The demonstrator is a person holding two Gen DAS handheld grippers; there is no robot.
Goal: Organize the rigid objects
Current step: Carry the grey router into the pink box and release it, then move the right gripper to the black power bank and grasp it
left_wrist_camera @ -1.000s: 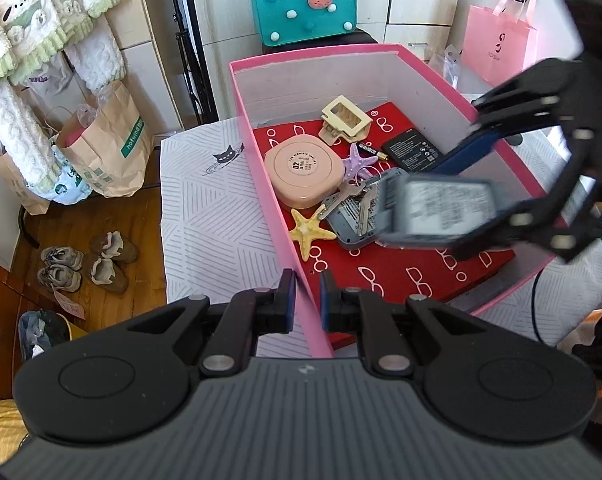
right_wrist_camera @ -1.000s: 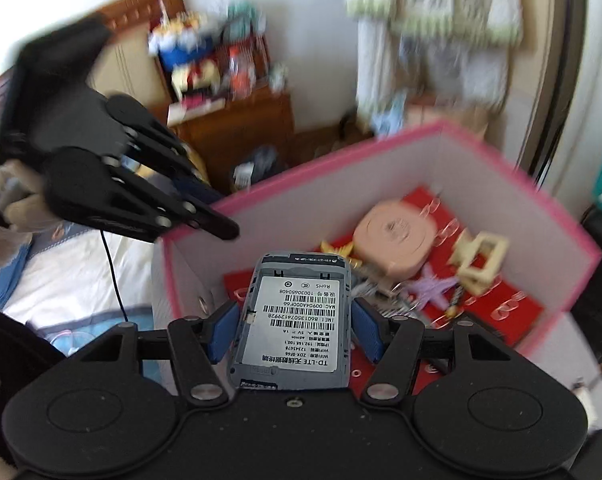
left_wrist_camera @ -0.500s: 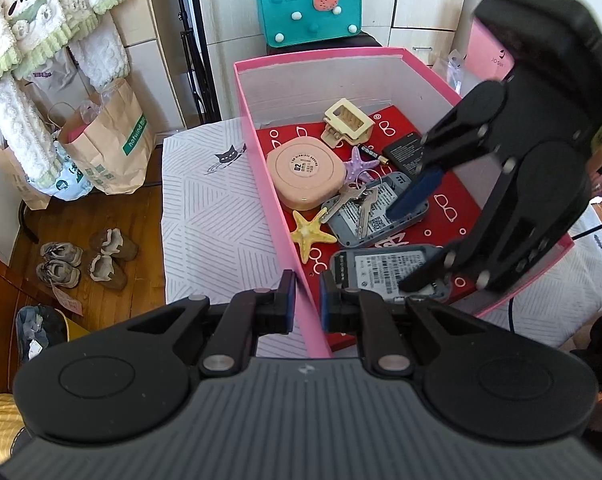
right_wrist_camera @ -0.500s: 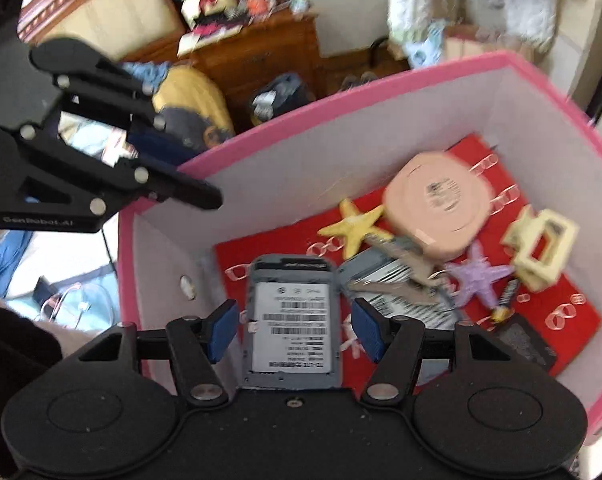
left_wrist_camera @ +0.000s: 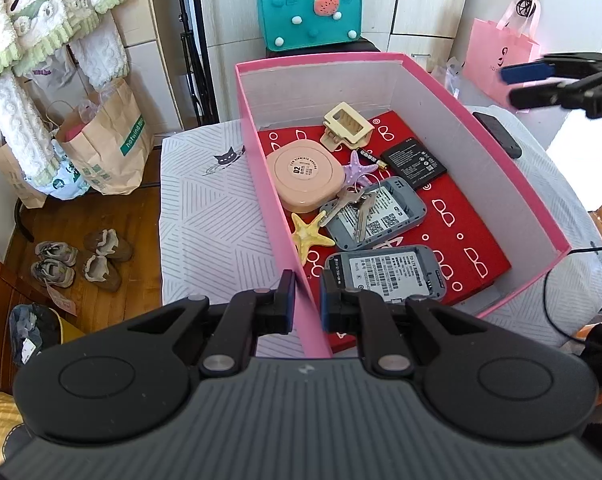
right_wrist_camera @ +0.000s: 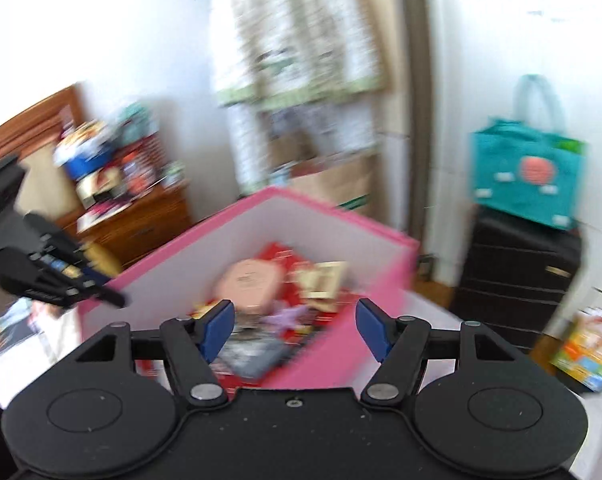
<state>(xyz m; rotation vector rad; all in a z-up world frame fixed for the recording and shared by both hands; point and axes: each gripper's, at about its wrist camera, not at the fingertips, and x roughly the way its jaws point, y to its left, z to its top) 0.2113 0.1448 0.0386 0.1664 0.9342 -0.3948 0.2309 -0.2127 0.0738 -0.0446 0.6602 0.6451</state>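
My left gripper [left_wrist_camera: 307, 300] is shut on the near left wall of the pink box [left_wrist_camera: 261, 152]. On the box's red floor lie a grey device with a barcode label [left_wrist_camera: 385, 276], a second grey device under some keys [left_wrist_camera: 375, 216], a round pink case [left_wrist_camera: 309, 172], a yellow starfish [left_wrist_camera: 309, 234], a purple starfish [left_wrist_camera: 357, 166], a beige hair claw [left_wrist_camera: 347, 126] and a black battery [left_wrist_camera: 413, 162]. My right gripper [right_wrist_camera: 293, 316] hangs outside the box's right side, also seen as the right gripper [left_wrist_camera: 541, 80]. Its jaws are opening with nothing between them.
The box stands on a white striped cloth [left_wrist_camera: 205, 216]. A black phone [left_wrist_camera: 497, 134] lies on it right of the box, and a black cable [left_wrist_camera: 557, 280] runs along the near right. Behind are a teal bag [left_wrist_camera: 309, 12] and a pink paper bag [left_wrist_camera: 497, 60]. Shoes [left_wrist_camera: 81, 260] lie on the floor to the left.
The right gripper let go of the labelled grey device, which now lies at the box's near end, then pulled out to the right and upward with wider jaws. The left gripper stayed put.
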